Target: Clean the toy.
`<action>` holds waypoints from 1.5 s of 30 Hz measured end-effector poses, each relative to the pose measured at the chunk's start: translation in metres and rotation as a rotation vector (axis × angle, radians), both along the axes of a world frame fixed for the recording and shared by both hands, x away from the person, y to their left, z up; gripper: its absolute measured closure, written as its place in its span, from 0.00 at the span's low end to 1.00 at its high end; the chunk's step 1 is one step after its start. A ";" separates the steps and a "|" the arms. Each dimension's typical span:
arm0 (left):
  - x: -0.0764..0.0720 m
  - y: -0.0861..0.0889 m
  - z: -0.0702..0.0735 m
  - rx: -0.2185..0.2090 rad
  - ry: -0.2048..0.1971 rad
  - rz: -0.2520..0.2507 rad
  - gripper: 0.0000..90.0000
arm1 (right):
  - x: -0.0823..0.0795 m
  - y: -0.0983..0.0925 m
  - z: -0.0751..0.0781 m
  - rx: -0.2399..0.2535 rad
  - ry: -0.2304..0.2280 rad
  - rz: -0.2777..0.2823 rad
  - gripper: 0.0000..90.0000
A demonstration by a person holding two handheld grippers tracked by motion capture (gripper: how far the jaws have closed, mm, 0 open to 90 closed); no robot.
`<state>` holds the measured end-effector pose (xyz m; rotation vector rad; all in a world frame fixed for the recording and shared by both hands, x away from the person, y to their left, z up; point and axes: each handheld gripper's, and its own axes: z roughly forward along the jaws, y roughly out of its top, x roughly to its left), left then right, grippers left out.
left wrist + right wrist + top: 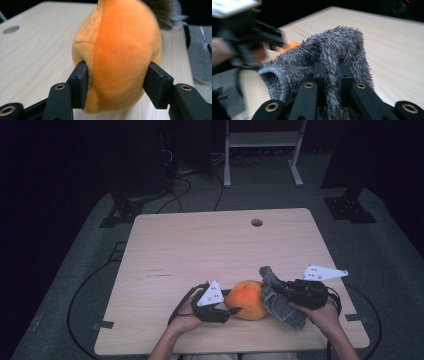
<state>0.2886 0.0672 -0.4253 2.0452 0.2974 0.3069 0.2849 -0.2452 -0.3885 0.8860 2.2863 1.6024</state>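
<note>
An orange plush toy (247, 299) rests near the table's front edge. My left gripper (231, 311) holds it from the left. In the left gripper view the two jaws press into both sides of the orange plush toy (120, 50), with the gripper (117, 85) shut on it. A grey fuzzy sock (285, 312) hangs against the toy's right side, and my right gripper (274, 287) pinches it. In the right gripper view the sock (329, 47) is clamped in a fold between the narrow jaws of that gripper (331, 75). A sliver of orange plush (290, 45) shows behind the sock.
The light wooden table (200, 245) has a round cable hole (257, 222) near its far edge. A white metal frame (260, 150) and loose cables (175, 185) sit on the grey floor behind it. Both hands work close to the front edge.
</note>
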 end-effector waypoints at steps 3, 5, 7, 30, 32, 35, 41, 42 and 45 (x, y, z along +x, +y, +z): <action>-0.003 0.001 0.008 -0.034 0.000 -0.001 0.48 | -0.012 0.015 0.014 0.010 -0.041 0.066 0.90; -0.004 0.004 0.011 -0.057 0.004 -0.008 0.48 | -0.016 0.025 0.020 -0.007 -0.068 0.081 0.90; -0.003 0.007 0.010 -0.047 0.010 -0.003 0.48 | -0.015 0.028 0.019 -0.002 -0.075 0.070 0.90; -0.002 0.008 0.012 -0.054 0.014 0.005 0.40 | -0.007 0.033 -0.007 -0.051 -0.042 0.034 0.90; 0.003 0.009 0.009 -0.097 0.040 0.024 0.27 | -0.004 0.027 -0.017 -0.021 -0.027 0.024 0.90; 0.011 0.009 0.003 -0.094 0.116 0.061 0.11 | -0.001 0.017 -0.018 -0.028 -0.011 -0.004 0.90; 0.009 0.001 -0.005 -0.131 0.121 0.034 0.33 | 0.001 0.010 -0.020 -0.010 -0.002 -0.022 0.90; 0.009 0.001 -0.005 -0.131 0.121 0.034 0.39 | 0.000 0.010 -0.018 -0.010 -0.009 -0.024 0.90; 0.003 0.006 0.010 -0.133 0.082 -0.001 0.44 | -0.007 0.011 -0.004 0.003 -0.049 -0.001 0.90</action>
